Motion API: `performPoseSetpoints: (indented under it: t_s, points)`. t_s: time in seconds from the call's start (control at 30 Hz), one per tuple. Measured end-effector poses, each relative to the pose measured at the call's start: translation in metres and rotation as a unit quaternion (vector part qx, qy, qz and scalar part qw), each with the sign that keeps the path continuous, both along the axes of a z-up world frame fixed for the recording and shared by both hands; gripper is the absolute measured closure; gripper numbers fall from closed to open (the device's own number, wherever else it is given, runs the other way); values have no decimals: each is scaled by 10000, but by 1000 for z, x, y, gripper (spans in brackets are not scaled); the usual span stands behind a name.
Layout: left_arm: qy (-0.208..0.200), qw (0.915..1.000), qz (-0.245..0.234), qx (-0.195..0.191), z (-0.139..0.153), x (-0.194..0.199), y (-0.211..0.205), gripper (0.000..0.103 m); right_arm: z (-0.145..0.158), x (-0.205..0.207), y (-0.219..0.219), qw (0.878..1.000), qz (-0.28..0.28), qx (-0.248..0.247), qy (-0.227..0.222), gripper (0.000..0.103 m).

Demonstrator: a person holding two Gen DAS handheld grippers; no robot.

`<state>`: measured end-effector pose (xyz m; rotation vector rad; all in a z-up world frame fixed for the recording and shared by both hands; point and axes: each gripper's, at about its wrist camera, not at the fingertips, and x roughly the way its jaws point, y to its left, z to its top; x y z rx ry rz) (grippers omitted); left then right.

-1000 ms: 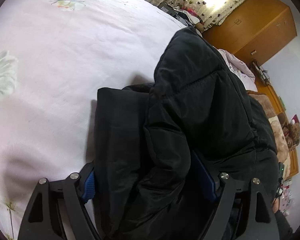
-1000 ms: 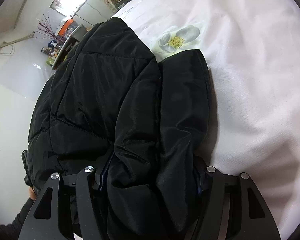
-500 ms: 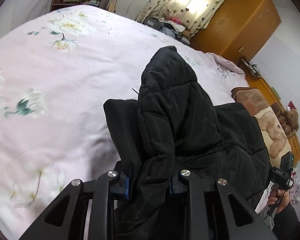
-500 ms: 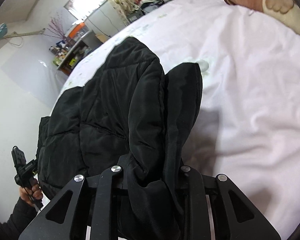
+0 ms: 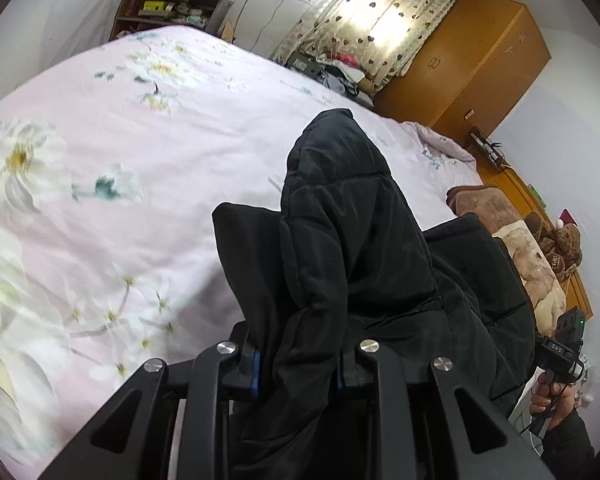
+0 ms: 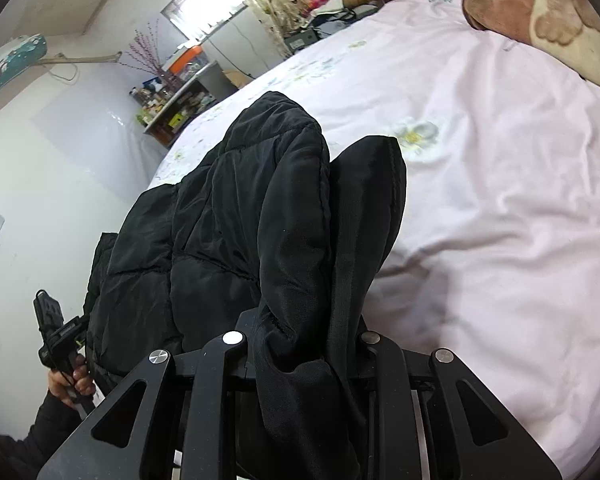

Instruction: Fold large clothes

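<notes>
Both hand-held grippers have closed since a second ago and now rise with the black quilted padded jacket, lifting its pinched edge clear of the pink flower-printed bed sheet. Left hand-held gripper is clamped on a bunched fold of that jacket, and the right hand-held gripper is clamped on another fold (the rest of the garment trails down onto the bed). Beyond stand an orange-brown wooden wardrobe and a brown plush blanket.
</notes>
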<state>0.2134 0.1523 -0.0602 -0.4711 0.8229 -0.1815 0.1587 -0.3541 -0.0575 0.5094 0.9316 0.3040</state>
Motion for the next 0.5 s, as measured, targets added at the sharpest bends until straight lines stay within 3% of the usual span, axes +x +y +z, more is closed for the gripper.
performPoseSetpoints:
  t_s: [0.2,0.5]
  points:
    - [-317,9994,51,144,25,31,15,78,13,45,17,9996,23,123,-264,80]
    - [-588,9975,198,336,42,118,47,77,22,144,56,9986,18,235,-479,80]
